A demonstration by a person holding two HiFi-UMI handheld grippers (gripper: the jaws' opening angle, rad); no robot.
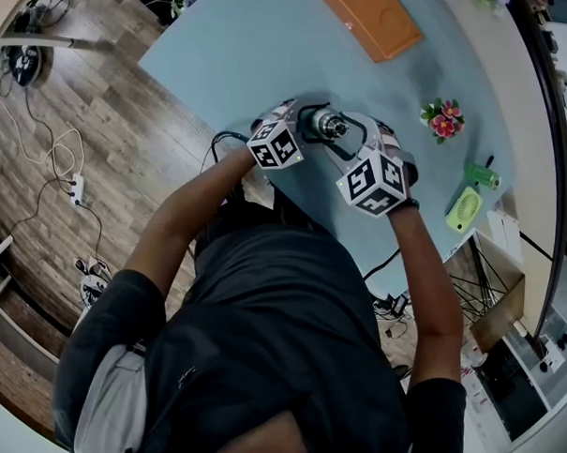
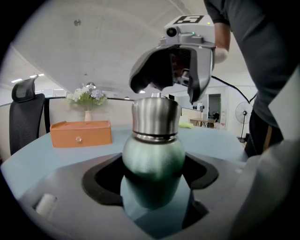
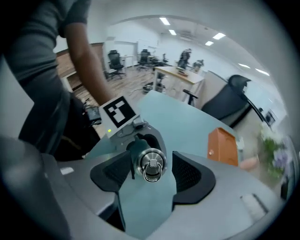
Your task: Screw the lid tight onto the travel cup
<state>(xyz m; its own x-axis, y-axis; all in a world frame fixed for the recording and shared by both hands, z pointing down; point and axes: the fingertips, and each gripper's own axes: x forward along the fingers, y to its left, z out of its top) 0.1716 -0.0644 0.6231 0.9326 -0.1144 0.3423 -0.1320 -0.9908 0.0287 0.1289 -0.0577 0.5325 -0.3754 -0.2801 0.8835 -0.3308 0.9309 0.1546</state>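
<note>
Travel cup (image 2: 152, 154) stands upright, long axis vertical, lid (image 2: 155, 117) up; our left gripper (image 2: 152, 182) fingers clamp its body, right gripper (image 3: 151, 177) fingers spread clear around lid

Travel cup (image 2: 152, 161) on table (image 1: 254, 51); box (image 1: 369, 20) behind.

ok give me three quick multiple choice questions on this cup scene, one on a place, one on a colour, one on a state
1. Where does the lid sit?
A on top of the cup
B beside the cup
C under the cup
2. What colour is the cup's body?
A red
B green
C white
3. How do the right gripper's jaws stand?
A clamped on the lid
B apart, clear of the lid
C shut together

Answers:
1 A, the steel lid caps the cup's neck.
2 B, the body below the lid is green.
3 B, gaps show on both sides of the lid.
</note>
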